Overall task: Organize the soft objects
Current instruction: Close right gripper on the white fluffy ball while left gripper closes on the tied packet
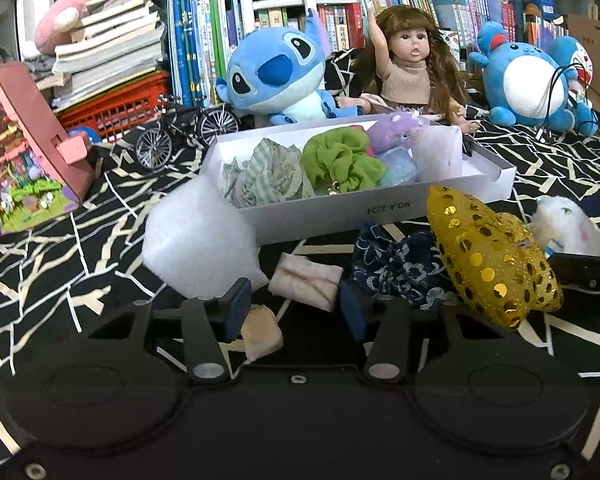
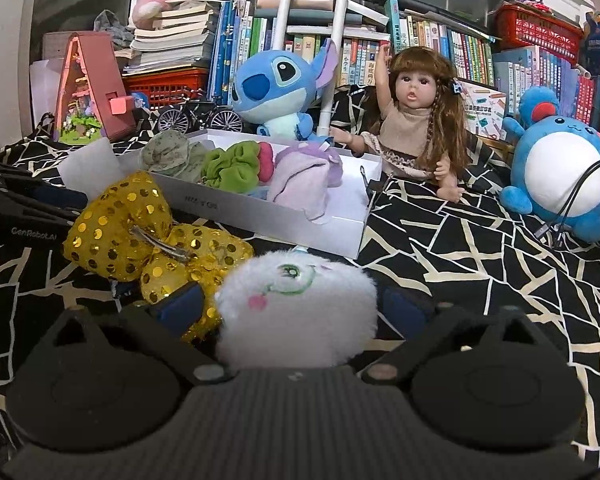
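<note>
A white box [image 1: 340, 208] on the black patterned cloth holds a green scrunchie [image 1: 340, 160], a striped cloth [image 1: 272, 176], a purple plush [image 1: 392, 132] and other soft pieces. In front of it lie a gold sequin bow [image 1: 488, 264], a navy floral cloth [image 1: 396, 268] and a small pink folded cloth [image 1: 304, 284]. My left gripper [image 1: 296, 312] stands open, and the pink cloth lies just at its fingertips. A white fluffy plush [image 2: 296, 312] sits between the wide jaws of my right gripper [image 2: 294, 308]; the pads flank it without pressing.
A white bubble-wrap wad [image 1: 200, 236] lies left of the box. Behind the box sit a blue alien plush [image 1: 276, 72], a doll [image 1: 412, 68] and a round blue plush [image 1: 528, 84]. A model bicycle [image 1: 184, 132], a pink model house [image 1: 24, 148] and books line the back.
</note>
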`<state>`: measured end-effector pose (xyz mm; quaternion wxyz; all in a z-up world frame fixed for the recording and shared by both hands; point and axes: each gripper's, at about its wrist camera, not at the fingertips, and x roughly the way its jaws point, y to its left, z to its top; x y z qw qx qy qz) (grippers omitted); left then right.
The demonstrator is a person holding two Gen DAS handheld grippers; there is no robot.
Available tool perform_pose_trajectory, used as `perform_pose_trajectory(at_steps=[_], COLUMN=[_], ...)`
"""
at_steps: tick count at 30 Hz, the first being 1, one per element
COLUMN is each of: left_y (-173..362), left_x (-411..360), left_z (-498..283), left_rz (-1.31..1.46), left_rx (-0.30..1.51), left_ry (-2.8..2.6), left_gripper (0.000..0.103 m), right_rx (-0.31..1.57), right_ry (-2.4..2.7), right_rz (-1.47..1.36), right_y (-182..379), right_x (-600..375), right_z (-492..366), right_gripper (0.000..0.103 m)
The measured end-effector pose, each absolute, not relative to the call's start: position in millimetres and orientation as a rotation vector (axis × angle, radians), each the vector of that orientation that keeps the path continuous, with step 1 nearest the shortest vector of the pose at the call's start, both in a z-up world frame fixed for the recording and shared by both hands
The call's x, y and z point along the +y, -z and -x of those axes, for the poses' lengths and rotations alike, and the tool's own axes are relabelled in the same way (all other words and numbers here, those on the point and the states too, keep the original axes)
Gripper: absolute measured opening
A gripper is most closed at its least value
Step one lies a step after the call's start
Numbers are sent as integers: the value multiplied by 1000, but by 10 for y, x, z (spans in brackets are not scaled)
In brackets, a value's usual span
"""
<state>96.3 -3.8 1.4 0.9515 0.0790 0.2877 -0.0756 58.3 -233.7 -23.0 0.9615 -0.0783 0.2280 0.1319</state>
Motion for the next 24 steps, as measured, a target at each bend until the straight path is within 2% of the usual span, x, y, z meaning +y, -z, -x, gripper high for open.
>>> perform_pose_trajectory(at_steps=[3, 5, 8, 19, 24], left_y=[-31, -40, -46, -22, 35], left_x=[-33, -39, -49, -90, -146], left_z=[-930, -905, -868, -939, -1025], left_rz=[-160, -175, -185, -194, -197], left_rx=[588, 583, 583, 578, 611], left_ry=[173, 178, 183, 180, 194], left_gripper=[41, 39, 36, 37, 33], right_rx=[464, 473, 482, 478, 481], right_ry=[-279, -278, -282, -272, -261], right_rz=[159, 160, 148, 156, 164], right_y=[219, 219, 224, 231, 219], right_x=[-2359, -2377, -2409, -2390, -2394], right_z=[-558, -548, -538, -538, -543], right_gripper=[92, 81, 77, 77, 80])
